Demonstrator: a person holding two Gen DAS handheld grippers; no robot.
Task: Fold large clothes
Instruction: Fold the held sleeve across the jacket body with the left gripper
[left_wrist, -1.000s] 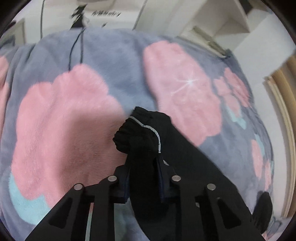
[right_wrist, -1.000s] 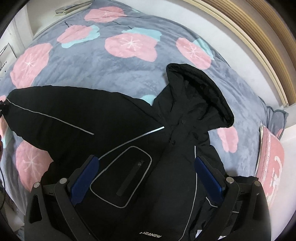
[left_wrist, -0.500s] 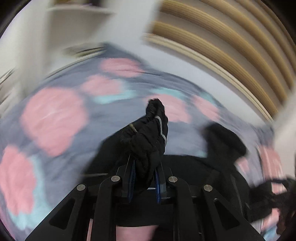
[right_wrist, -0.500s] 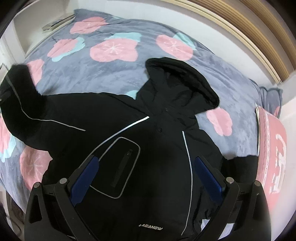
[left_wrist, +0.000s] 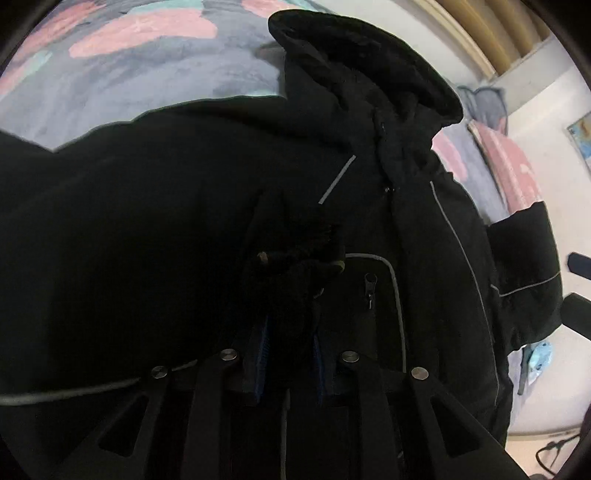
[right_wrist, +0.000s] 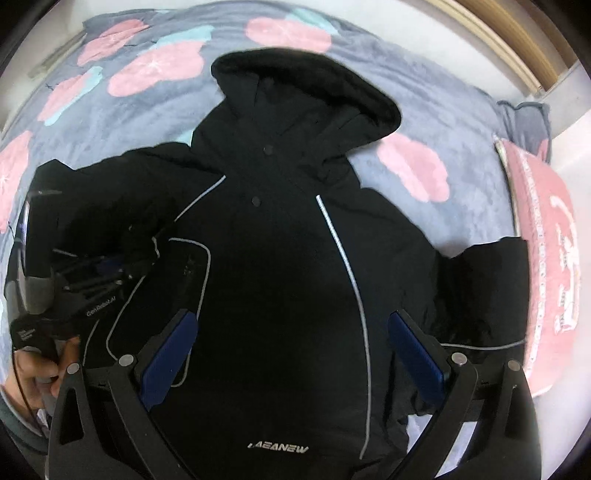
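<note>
A black hooded jacket with thin grey piping lies front-up on the bed, its hood toward the far side. My left gripper is shut on the cuff of the jacket's left sleeve and holds it over the chest, beside the zip pocket. It shows at the left of the right wrist view, with the sleeve folded in across the body. My right gripper is open and empty above the jacket's lower front. The other sleeve lies out to the right.
The bed is covered by a grey fleece blanket with pink and teal flowers. A pink pillow lies at the right edge. A slatted wooden headboard runs along the far side. My hand holds the left gripper.
My left gripper has carried the sleeve cuff from out over the blanket in across the jacket's chest. My right gripper has shifted slightly, staying open above the jacket.
</note>
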